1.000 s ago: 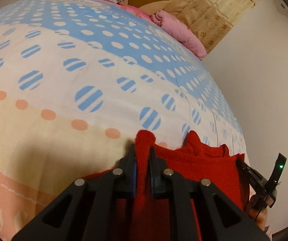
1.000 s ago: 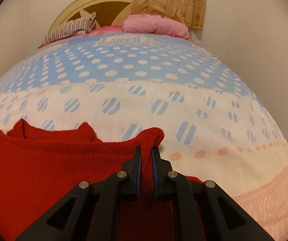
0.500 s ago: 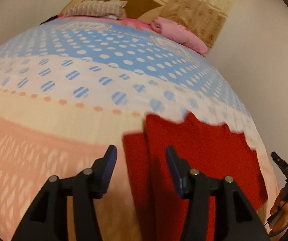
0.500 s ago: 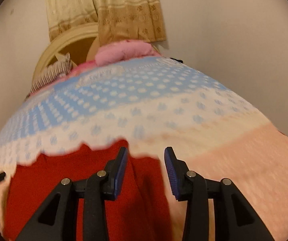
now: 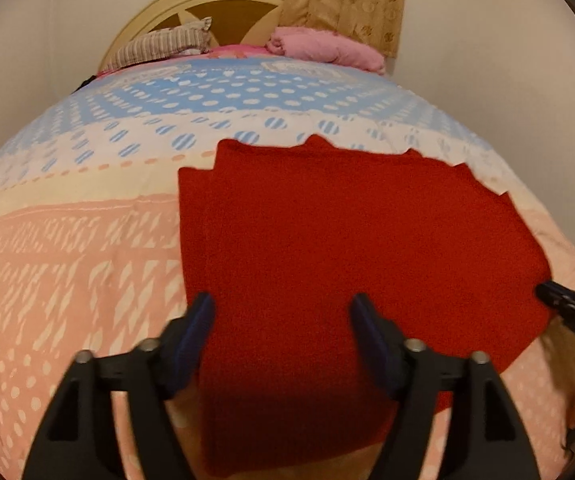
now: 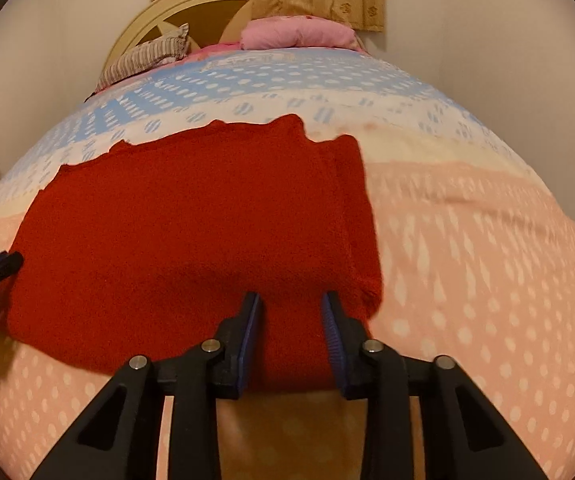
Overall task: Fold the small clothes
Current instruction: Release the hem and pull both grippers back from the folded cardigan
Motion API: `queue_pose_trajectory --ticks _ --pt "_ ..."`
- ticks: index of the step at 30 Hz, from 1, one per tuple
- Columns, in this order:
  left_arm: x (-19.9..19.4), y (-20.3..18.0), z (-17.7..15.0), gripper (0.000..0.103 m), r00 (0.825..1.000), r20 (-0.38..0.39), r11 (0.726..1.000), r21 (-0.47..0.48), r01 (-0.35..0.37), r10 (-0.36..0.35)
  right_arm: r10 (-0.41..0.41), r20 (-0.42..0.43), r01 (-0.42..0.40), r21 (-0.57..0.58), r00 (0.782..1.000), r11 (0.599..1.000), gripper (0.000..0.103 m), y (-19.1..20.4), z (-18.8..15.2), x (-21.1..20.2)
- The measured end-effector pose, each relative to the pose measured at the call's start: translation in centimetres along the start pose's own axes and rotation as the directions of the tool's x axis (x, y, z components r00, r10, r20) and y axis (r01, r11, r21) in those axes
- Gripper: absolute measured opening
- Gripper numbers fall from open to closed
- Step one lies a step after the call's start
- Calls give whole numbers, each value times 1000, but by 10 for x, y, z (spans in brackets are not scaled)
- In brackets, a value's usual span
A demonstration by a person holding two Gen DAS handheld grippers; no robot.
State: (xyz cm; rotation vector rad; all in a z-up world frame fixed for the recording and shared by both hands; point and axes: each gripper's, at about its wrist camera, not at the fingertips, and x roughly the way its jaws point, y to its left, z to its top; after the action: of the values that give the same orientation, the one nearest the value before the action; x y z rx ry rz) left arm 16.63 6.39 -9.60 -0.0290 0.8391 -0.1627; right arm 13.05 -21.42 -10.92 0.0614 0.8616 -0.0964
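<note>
Red knit sweater (image 5: 351,240) lies flat on the bed's patterned quilt (image 5: 67,260), folded w/ a narrower layer showing along one side edge. Left hand-held gripper (image 5: 281,316) has just been opening; its jaws stand wide over the sweater's near edge, pads not pressing on it. Right hand-held gripper (image 6: 292,312) (narrower gap) has just been closing a bit, cloth below, nothing pinched. Striped pillow (image 6: 147,56) & pink blanket (image 6: 299,34) sit by the headboard (image 5: 211,4).

- red knit garment (image 5: 327,240): fuzzy matt wool-like cloth
- bedspread (image 5: 67,260): smooth printed cotton-looking cloth
- left gripper (image 5: 283,332): matt black plastic, shiny metal screws
</note>
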Motion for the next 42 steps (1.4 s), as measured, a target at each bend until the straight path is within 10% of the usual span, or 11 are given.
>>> queue_pose_trajectory --ticks 17,32,38,42 --pt "11 5 -8 100 1000 -26 998 -68 -19 17 -101 1 101 17 995 995 27 10 -23 -40" --pt "8 13 -11 103 1000 -25 994 -113 -2 -1 53 20 -52 -50 998 997 27 59 -37 -18" --pt "-31 47 -45 103 989 80 915 -375 148 -127 71 29 -70 -38 997 997 27 59 -37 -16" --pt "-45 35 -64 103 984 90 912 -369 177 -155 103 33 -103 -12 994 995 27 54 -37 -14"
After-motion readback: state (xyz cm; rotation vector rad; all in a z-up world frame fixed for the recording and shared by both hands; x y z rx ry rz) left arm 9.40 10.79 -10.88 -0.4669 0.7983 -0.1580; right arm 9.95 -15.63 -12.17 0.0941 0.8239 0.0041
